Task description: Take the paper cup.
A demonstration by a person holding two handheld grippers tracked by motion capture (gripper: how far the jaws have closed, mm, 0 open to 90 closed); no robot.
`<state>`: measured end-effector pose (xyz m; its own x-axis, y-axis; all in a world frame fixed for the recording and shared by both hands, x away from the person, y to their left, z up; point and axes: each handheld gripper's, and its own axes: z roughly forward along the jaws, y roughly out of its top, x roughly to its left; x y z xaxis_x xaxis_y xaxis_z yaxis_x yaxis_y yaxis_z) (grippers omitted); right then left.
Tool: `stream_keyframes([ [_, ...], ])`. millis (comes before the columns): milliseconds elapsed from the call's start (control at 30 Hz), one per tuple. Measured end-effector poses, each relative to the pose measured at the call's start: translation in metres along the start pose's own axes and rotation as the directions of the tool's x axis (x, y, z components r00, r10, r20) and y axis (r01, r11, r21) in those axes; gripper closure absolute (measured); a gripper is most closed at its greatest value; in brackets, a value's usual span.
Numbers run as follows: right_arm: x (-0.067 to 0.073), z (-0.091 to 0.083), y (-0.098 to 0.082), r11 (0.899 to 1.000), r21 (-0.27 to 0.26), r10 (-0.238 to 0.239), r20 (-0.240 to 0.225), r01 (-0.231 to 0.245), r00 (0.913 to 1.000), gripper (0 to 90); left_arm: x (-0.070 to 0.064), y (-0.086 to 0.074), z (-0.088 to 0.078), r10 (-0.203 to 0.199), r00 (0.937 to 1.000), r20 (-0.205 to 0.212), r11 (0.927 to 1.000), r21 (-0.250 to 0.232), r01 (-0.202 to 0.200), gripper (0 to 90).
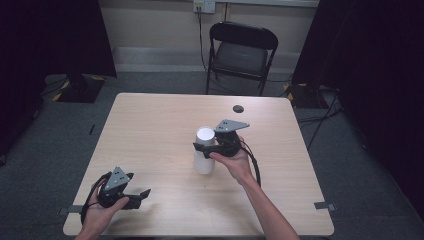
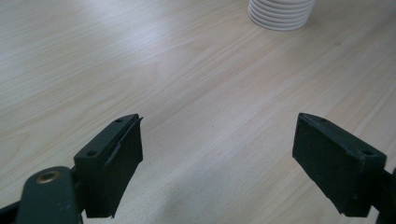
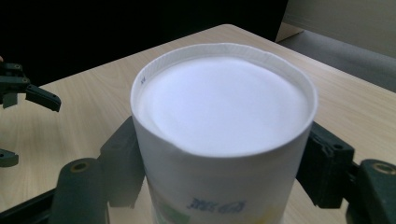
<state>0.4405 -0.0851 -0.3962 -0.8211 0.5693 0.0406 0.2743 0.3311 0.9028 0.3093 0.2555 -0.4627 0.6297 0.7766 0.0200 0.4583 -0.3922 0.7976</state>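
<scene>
Cups: a stack of white paper cups (image 1: 204, 150) stands upside down near the middle of the table (image 1: 150, 130). The flat bottom of the top cup faces up. In the left gripper view the rolled rims (image 2: 281, 13) sit piled on the wood.

Right gripper: the right gripper (image 1: 212, 147) comes at the stack from the side, high up near the top. One jaw is on each side of the top cup (image 3: 224, 135). They sit right against its wall, so it looks like they are holding that cup. Grabbing high probably helps lift just one cup off the pile.

Left gripper: the left gripper (image 1: 137, 197) sits low at the near left part of the table, well apart from the stack. Its jaws are wide open with nothing but bare wood between them. It seems to be waiting so it does not get in the way.

Behind the table: a black chair (image 1: 240, 52) stands by the wall.

Watch out: a hard squeeze could dent the thin cup.
</scene>
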Motion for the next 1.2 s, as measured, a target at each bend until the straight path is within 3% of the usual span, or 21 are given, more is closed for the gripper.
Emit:
stream_keyframes([
  [1200,0.0,-0.012,0.014,0.998,-0.067,0.01,0.014,-0.009,0.9998,31.4,0.0,0.0,0.005,0.0,1.0,0.001,0.9996,0.028,0.0,15.9],
])
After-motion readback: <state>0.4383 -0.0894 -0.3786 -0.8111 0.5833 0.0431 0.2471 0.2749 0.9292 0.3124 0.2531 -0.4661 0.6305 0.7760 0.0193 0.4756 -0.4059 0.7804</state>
